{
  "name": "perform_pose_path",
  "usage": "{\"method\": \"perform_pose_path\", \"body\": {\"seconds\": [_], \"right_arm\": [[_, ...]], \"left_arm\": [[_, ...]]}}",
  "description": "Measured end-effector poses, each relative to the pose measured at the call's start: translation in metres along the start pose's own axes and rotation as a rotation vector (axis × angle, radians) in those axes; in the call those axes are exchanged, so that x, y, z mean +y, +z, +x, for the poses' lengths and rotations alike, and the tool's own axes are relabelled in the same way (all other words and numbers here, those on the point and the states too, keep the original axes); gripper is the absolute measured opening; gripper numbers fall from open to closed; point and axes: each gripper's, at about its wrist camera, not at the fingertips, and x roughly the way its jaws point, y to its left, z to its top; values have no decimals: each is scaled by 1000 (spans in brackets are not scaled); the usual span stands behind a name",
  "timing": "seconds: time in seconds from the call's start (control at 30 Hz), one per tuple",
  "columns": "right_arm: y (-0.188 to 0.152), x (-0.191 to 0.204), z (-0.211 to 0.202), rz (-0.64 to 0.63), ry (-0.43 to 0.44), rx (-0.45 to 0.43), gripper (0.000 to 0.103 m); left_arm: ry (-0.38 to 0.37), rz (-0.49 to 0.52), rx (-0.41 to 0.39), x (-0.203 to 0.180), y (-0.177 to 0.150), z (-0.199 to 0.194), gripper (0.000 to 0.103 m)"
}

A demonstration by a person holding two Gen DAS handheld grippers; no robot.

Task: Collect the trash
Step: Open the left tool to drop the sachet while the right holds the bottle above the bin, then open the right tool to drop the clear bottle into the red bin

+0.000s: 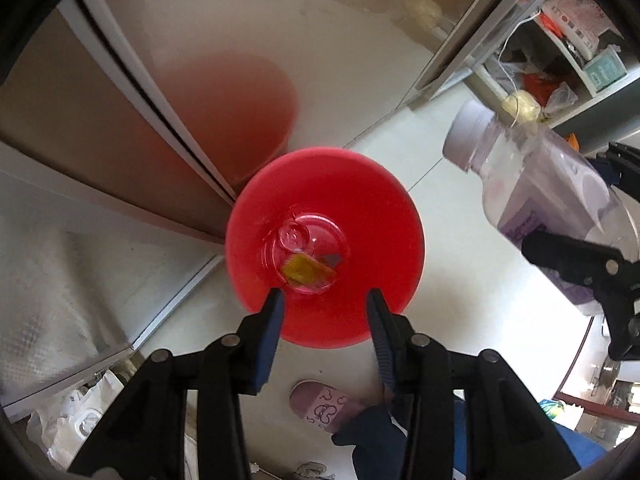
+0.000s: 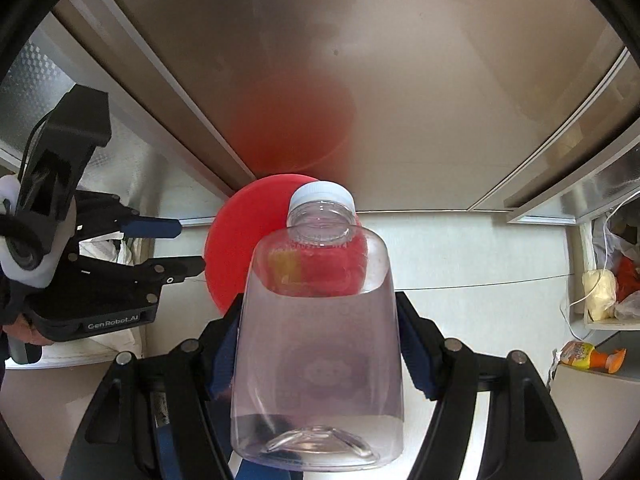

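Red bin [image 1: 324, 246] already holds clear cup and wrapper. Left hand-held gripper [image 1: 325, 300] apart, empty, above it. Right hand-held gripper [image 2: 318, 354] clamped on clear bottle [image 2: 318, 332], not yet dropped.

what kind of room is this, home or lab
Most likely a lived-in home, perhaps a kitchen or utility corner: a pink patterned slipper on the pale tiled floor, cluttered open shelves, and a red round plastic bin holding scraps.

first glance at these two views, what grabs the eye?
The bright red bin on the pale floor, directly below the empty left gripper, with a clear plastic cup already inside. Next, the clear white-capped bottle clamped in the right gripper, just right of the bin.
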Motion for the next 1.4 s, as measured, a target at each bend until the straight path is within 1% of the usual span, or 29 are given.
{"method": "perform_pose_path", "body": {"seconds": [0.03, 0.07, 0.1, 0.17, 0.27, 0.33, 0.37, 0.47, 0.57, 0.67, 0.77, 0.83, 1.0, 1.17, 1.4], "right_arm": [[1, 2, -3, -4, 1, 4, 67], [-6, -2, 0, -10, 1, 6, 67], [-5, -1, -2, -17, -3, 7, 67], [-4, 1, -4, -32, -7, 11, 67], [-1, 8, -8, -46, -3, 20, 67], [3, 14, -9, -58, 3, 26, 67], [5, 17, -9, -66, 3, 27, 67], [9, 25, -7, -94, 6, 27, 67], [12, 32, -3, -114, 16, 34, 67], [12, 37, 3, -142, 25, 42, 67], [14, 41, 6, -157, 28, 47, 67], [15, 42, 6, -158, 28, 46, 67], [15, 44, 5, -154, 31, 47, 67], [16, 45, 4, -157, 15, 39, 67], [14, 54, 4, -165, 1, 40, 67]], "left_arm": [[8, -5, -7, 3, 0, -3, 44], [16, -11, -7, 3, 0, -4, 47], [16, -18, -6, 5, 1, -6, 53], [5, -32, -8, 12, -2, -8, 57], [-10, -33, -6, 19, -6, -16, 70], [8, -17, -9, 27, -9, -23, 81], [17, -14, -13, 30, -10, -25, 82], [36, -18, -22, 40, -11, -29, 82], [75, -22, -32, 46, -14, -33, 85], [93, -13, -48, 50, -18, -38, 86], [103, -9, -46, 53, -20, -38, 86], [114, -27, -45, 57, -21, -36, 87], [101, -68, -53, 64, -21, -35, 91], [116, -72, -64, 61, -22, -34, 92], [115, -79, -53, 65, -27, -39, 92]]}}
